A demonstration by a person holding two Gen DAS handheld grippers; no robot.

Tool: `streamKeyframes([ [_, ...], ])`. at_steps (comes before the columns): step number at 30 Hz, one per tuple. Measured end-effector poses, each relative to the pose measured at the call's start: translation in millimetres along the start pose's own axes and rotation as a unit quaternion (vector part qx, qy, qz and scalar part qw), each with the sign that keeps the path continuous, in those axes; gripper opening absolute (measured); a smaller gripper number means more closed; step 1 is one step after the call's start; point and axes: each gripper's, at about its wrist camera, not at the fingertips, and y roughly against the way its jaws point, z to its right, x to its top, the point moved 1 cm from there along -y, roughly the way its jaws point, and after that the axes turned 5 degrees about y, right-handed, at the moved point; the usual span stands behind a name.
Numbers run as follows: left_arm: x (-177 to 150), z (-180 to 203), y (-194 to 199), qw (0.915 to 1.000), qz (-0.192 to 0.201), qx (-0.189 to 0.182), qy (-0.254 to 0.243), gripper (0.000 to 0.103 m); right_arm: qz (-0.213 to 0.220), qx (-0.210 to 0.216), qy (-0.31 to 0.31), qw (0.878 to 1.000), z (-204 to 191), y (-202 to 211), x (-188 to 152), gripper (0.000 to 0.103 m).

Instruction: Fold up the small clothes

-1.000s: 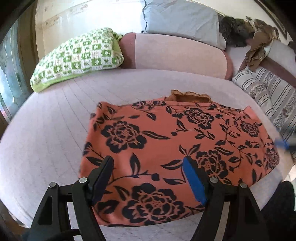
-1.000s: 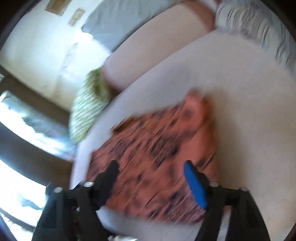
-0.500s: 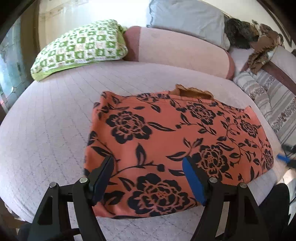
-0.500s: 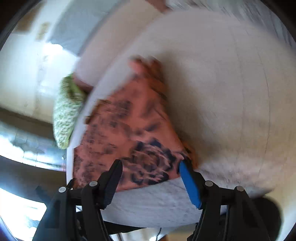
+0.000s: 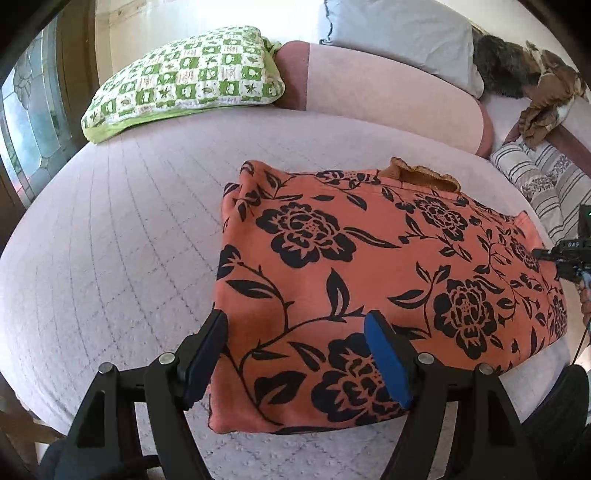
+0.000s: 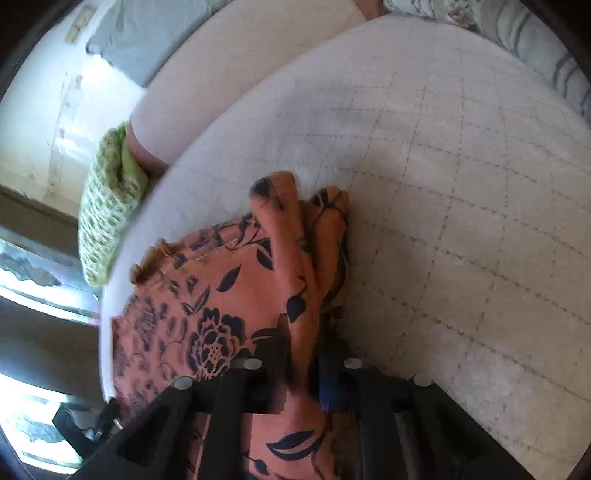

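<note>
Bright daylight; fisheye warp; slight blur

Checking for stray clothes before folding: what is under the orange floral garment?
A brown ruffled piece peeks from under the orange floral garment's far edge, on the quilted bed. How far it extends underneath is covered.

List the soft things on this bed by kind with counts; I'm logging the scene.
Orange floral garment: 1
Green checked pillow: 1
Grey pillow: 1
Pink bolster: 1
Striped cushion: 1
Brown clothes heap: 1
Total: 6
</note>
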Motion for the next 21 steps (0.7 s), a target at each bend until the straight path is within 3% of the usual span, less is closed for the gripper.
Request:
streamKeyframes([
  [2, 1.1, 3.1, 1.2, 0.9999, 0.009, -0.006, -0.007, 0.077, 0.028, 0.005, -0.008, 1.000, 0.0, 9.3, -3.2, 0.012],
  [4, 2.9, 7.7, -3.8, 0.9998, 0.003, -0.009, -0.017, 0.077, 0.015, -0.001, -0.030, 0.999, 12.9, -3.3, -9.1, 0.014],
  [6, 4.5, 9.0, -2.1, 0.9997, 0.009, -0.008, -0.020, 0.077, 0.026, 0.007, -0.032, 0.999, 10.8, 2.5, -10.4, 0.023],
  [10, 6.1, 1.4, 4.7, 0.9997, 0.020, -0.012, -0.002, 0.077, 0.071, -0.062, 0.016, 0.995, -26.5, 49.6, -17.9, 0.025],
  [11, 6.6, -4.3, 6.5, 0.9997, 0.021, -0.012, 0.010, 0.077, 0.082, -0.061, 0.025, 0.994, -36.1, 59.3, -22.8, 0.025],
  [13, 7.9, -14.2, 11.6, 0.9991, 0.024, -0.018, 0.031, 0.077, 0.093, -0.009, 0.054, 0.994, -64.1, 77.1, -43.3, 0.026],
  [15, 8.9, -27.3, 18.3, 0.9978, 0.031, -0.023, 0.053, 0.077, 0.071, 0.036, 0.080, 0.994, -83.4, 72.4, -66.5, 0.037],
  [16, 8.5, -33.5, 19.2, 0.9973, 0.029, -0.023, 0.063, 0.077, 0.055, 0.045, 0.085, 0.994, -87.9, 64.2, -78.6, 0.055],
  [17, 7.4, -39.7, 18.0, 0.9967, 0.021, -0.027, 0.073, 0.077, 0.036, 0.037, 0.085, 0.995, -87.8, 50.6, -91.4, 0.065],
  [19, 3.8, -48.3, 10.1, 0.9949, -0.006, -0.048, 0.089, 0.077, 0.012, 0.006, 0.091, 0.996, -77.5, 26.6, -107.6, 0.065],
  [20, 0.5, -53.1, 1.4, 0.9934, -0.034, -0.053, 0.096, 0.063, 0.002, -0.002, 0.086, 0.996, -72.4, 16.5, -112.0, 0.065],
  [21, -3.4, -57.3, -7.5, 0.9920, -0.062, -0.045, 0.101, 0.016, 0.015, 0.006, 0.078, 0.997, -66.5, 13.1, -116.3, 0.065],
])
